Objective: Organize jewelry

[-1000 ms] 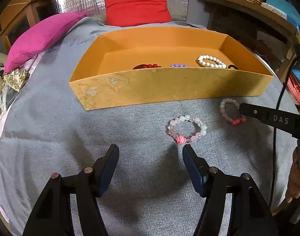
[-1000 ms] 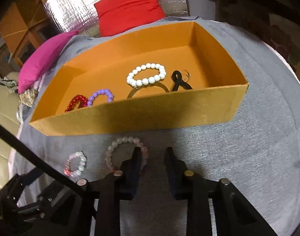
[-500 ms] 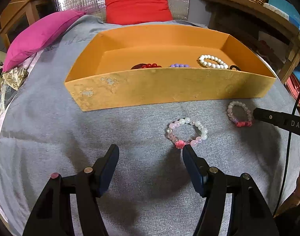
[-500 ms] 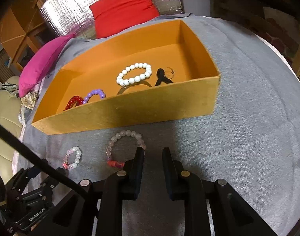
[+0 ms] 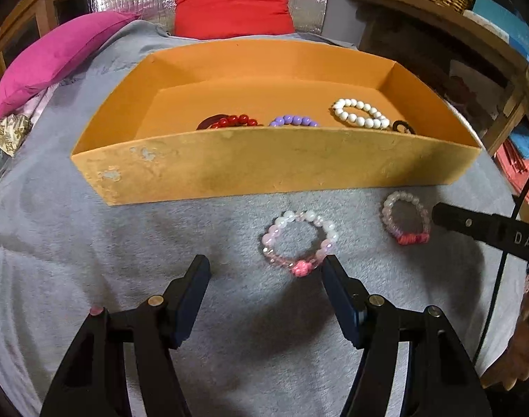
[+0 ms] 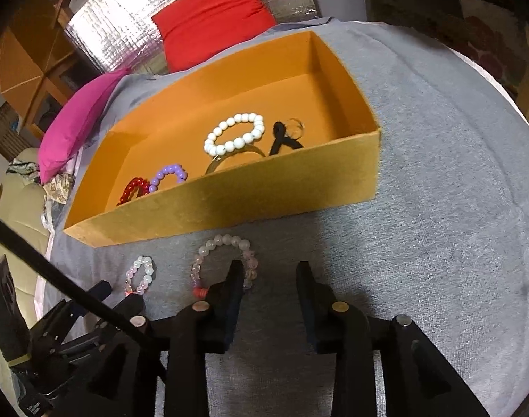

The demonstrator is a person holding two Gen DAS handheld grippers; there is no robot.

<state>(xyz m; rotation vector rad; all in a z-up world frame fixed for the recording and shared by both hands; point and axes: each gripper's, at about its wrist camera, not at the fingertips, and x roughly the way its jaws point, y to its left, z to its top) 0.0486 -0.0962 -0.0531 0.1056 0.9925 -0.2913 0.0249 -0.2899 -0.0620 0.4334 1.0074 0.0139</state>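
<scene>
Near the orange box (image 5: 264, 163), on grey cloth, two bracelets lie loose. Left gripper (image 5: 264, 271) wide open, empty; right gripper (image 6: 268, 271) part open, empty. Risk: finger pushes right bracelet (image 6: 226, 264) vs. straddling beads.

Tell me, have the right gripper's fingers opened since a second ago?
Yes. The right gripper has spread wider, one finger now inside the pink bracelet before the orange box.

Four bracelets (image 5: 361, 113) lie in the tray (image 5: 271, 166); two bracelets (image 5: 299, 241) lie side by side on the tabletop (image 5: 73, 243) before it.
</scene>
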